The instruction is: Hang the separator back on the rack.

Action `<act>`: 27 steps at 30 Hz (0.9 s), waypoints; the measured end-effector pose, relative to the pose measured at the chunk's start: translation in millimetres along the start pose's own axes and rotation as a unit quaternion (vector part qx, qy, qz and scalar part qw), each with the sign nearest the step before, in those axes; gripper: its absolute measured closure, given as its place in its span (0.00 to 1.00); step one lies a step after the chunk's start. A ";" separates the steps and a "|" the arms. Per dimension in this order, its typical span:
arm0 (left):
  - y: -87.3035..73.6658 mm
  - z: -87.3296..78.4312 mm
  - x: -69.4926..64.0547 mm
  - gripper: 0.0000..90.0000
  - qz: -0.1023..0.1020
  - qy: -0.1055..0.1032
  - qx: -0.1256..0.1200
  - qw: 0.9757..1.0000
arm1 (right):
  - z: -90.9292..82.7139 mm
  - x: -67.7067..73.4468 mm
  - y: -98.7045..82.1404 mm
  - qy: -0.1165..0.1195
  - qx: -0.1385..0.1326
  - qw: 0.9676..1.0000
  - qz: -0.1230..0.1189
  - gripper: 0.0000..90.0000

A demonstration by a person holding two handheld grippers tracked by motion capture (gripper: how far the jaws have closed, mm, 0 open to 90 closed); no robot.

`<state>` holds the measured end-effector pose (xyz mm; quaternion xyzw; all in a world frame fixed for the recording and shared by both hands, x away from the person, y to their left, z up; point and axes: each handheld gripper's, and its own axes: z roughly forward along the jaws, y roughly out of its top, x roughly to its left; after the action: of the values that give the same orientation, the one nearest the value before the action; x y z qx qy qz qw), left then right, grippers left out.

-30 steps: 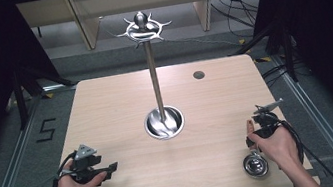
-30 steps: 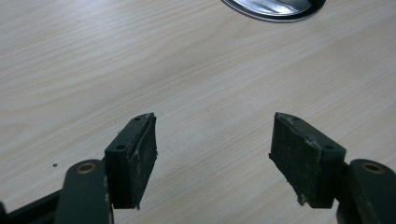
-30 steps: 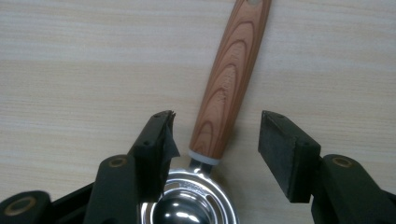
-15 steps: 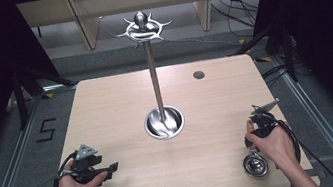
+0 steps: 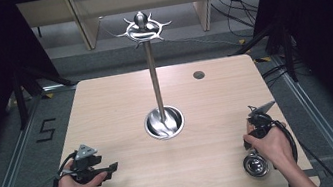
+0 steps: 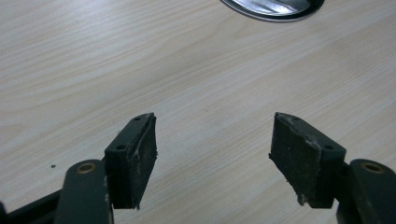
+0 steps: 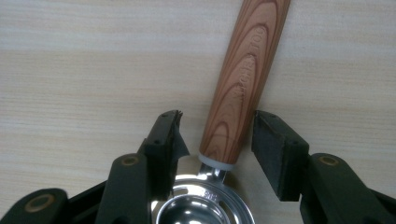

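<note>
A metal measuring spoon with a wooden handle (image 7: 243, 70) lies on the table near its front right corner, its shiny bowl (image 5: 255, 164) toward the person. My right gripper (image 7: 219, 123) straddles the handle just above the bowl (image 7: 203, 207). Its jaws have just been closing with the handle between them, and a gap still shows at the left pad (image 7: 175, 135). In the high view the right gripper (image 5: 259, 124) sits under the person's hand. My left gripper (image 5: 110, 169) rests at the front left, open (image 6: 212, 140) with nothing between its jaws.
A tall metal stand (image 5: 154, 80) rises from a round base (image 5: 164, 122) at the table's middle, with hooked arms at its top (image 5: 142, 28). The base rim (image 6: 273, 7) lies ahead of the left gripper. A dark cable hole (image 5: 198, 74) marks the far right of the wooden table (image 5: 120, 101).
</note>
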<state>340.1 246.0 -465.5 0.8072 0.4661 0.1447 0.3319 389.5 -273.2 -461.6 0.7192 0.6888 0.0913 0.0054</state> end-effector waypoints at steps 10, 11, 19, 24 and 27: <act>-0.4 -0.4 1.1 0.34 0.004 0.001 0.005 1.000 | 5.4 -5.4 4.2 -0.015 0.020 0.999 -0.022 0.65; -0.6 -0.4 1.2 0.34 0.005 0.001 0.006 1.000 | 5.6 -6.1 4.4 -0.018 0.023 0.999 -0.030 0.65; -1.4 0.2 0.6 0.34 0.001 -0.003 0.006 1.000 | 9.4 -3.2 5.5 -0.023 0.024 0.999 -0.024 0.70; -1.3 -0.1 0.6 0.34 0.001 -0.001 0.005 1.000 | 8.9 -5.2 6.6 -0.031 0.037 0.998 -0.045 0.73; -1.5 0.0 0.6 0.34 0.001 -0.002 0.006 1.000 | 10.1 -7.3 5.1 -0.034 0.029 0.997 -0.066 0.77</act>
<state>339.4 247.0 -466.6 0.8100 0.4651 0.1406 0.3283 395.7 -279.5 -471.7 0.6750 0.7362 0.0462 0.0139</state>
